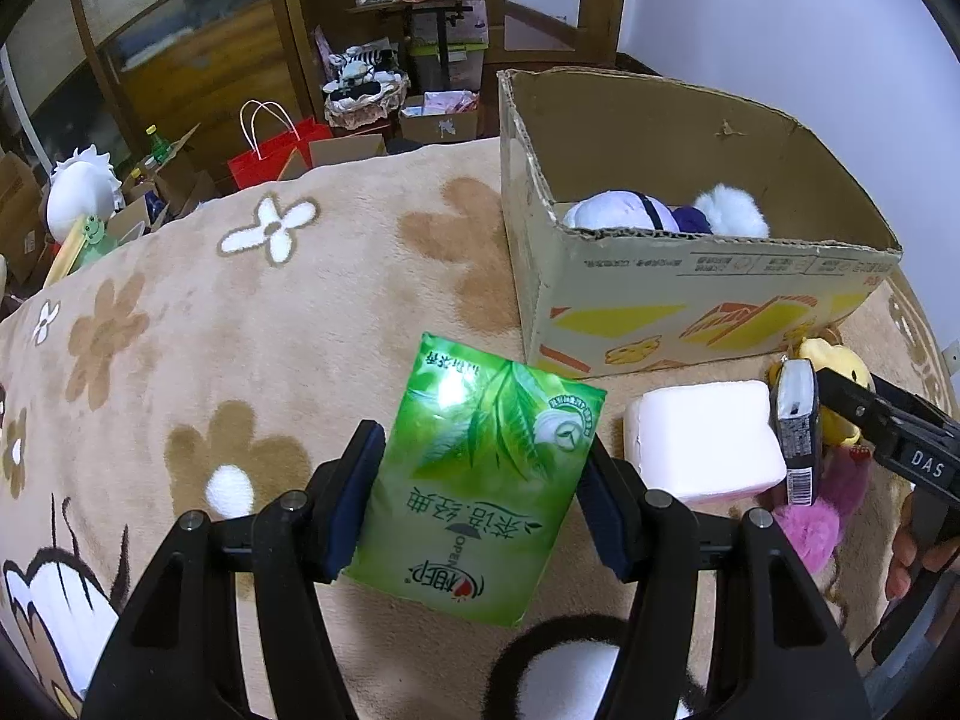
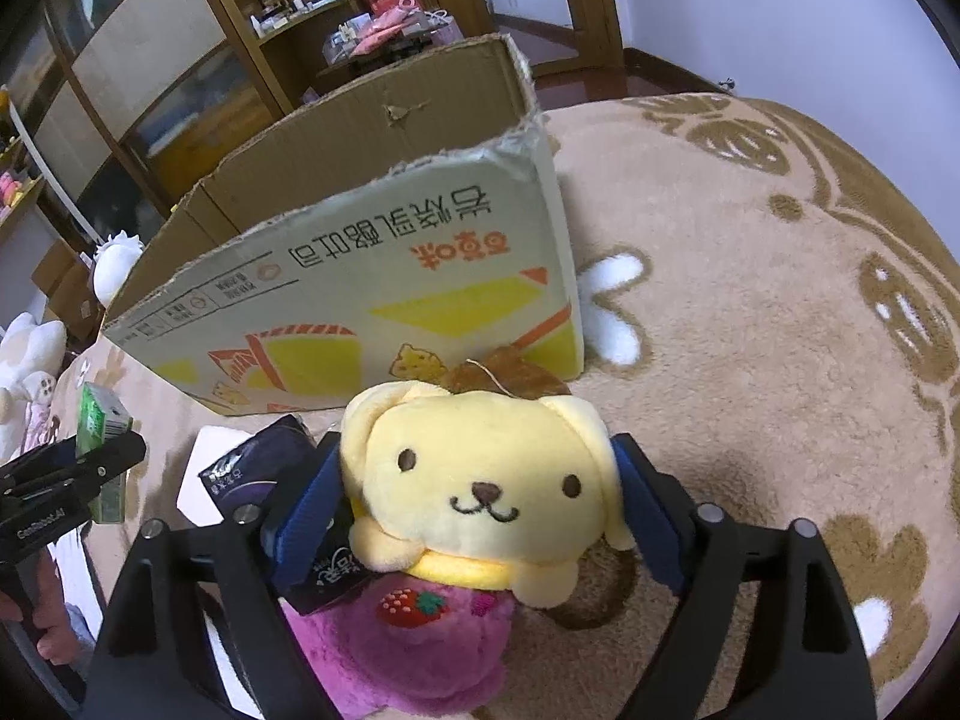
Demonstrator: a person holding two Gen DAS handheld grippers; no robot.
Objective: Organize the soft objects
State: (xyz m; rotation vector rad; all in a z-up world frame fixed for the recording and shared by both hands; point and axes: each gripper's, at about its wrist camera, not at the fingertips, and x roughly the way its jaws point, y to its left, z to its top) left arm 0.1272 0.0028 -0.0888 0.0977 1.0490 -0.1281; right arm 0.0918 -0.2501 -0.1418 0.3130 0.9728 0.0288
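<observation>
My left gripper (image 1: 480, 480) is shut on a green tissue pack (image 1: 480, 480), held just above the beige flower blanket (image 1: 240, 330). My right gripper (image 2: 474, 498) has its blue pads against both sides of the head of a yellow dog plush (image 2: 486, 480) in a purple strawberry outfit. The plush lies on the blanket in front of the cardboard box (image 2: 360, 276). The box (image 1: 690, 300) holds a white and purple plush (image 1: 630, 210). A dark tissue pack (image 2: 264, 462) and a white-pink tissue pack (image 1: 702, 438) lie beside the plush.
The box stands open on the blanket at the right of the left wrist view. Beyond the blanket edge are a red paper bag (image 1: 270, 150), small boxes, a white-haired plush (image 1: 78, 186) and wooden cabinets (image 1: 198, 60).
</observation>
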